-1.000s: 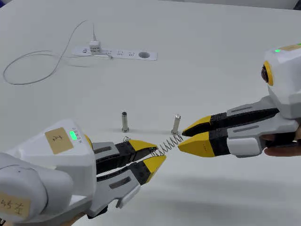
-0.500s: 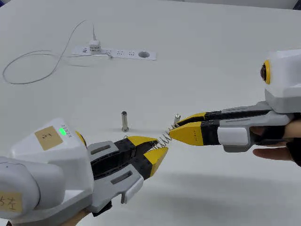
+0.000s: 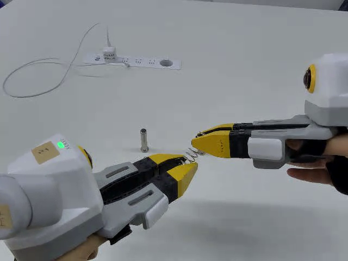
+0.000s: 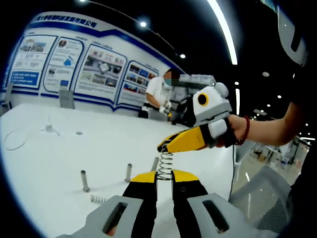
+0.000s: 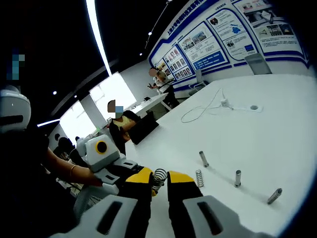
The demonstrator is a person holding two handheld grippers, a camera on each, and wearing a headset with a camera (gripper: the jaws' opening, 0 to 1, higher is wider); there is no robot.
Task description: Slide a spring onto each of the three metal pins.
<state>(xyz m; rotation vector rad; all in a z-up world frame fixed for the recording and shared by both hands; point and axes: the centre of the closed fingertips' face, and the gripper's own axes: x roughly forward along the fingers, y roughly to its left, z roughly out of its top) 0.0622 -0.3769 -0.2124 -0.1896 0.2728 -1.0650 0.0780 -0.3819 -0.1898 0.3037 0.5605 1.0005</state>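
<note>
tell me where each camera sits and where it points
Head view: on the headset, looking down at the table; left tool, right tool and a hand show.
Left gripper view: on the left tool, facing along its jaws at the spring and right tool.
Right gripper view: on the right tool, facing the left tool past its jaws.
Both gripper views share the spring and three pins.

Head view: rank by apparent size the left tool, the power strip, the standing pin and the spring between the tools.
1. left tool, inflated by nearness to the camera.
2. power strip.
3. pin.
4. spring; only a short stretch is visible, so its rank against the pin is unsure.
</note>
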